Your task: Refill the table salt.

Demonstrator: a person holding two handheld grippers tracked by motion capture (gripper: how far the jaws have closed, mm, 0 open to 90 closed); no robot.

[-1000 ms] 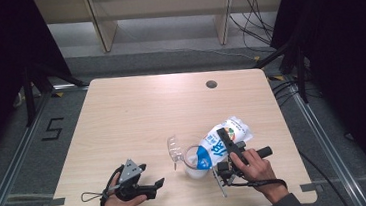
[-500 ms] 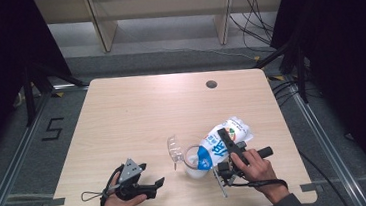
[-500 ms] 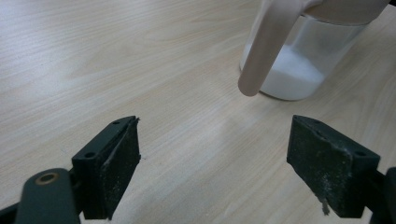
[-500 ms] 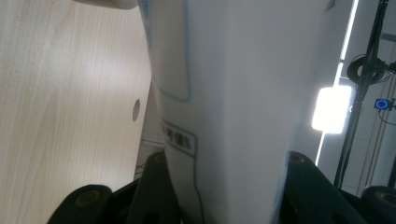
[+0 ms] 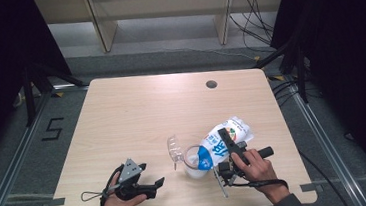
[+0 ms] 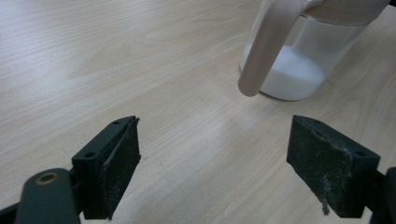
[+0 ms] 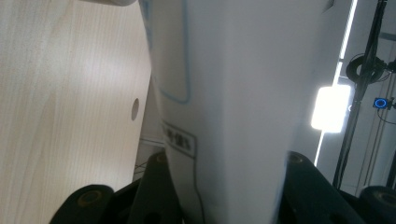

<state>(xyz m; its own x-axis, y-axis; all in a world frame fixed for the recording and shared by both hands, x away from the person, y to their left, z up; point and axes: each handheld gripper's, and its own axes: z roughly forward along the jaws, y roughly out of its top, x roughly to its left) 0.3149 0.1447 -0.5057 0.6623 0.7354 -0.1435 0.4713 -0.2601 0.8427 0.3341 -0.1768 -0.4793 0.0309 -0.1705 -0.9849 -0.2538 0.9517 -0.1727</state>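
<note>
My right gripper is shut on a white and blue pouch, which it holds tilted with its low end over a clear jug. The jug has white powder in its bottom, and its clear lid is flipped open to the left. In the right gripper view the pouch sits between both black fingers. Over the table near its front edge, left of the jug, my left gripper stands open. Its jaws point at the jug with nothing between them.
The light wooden table has a round cable hole at the back right. Shelf legs and cables stand on the grey floor beyond it. Black cables trail from both grippers near the front edge.
</note>
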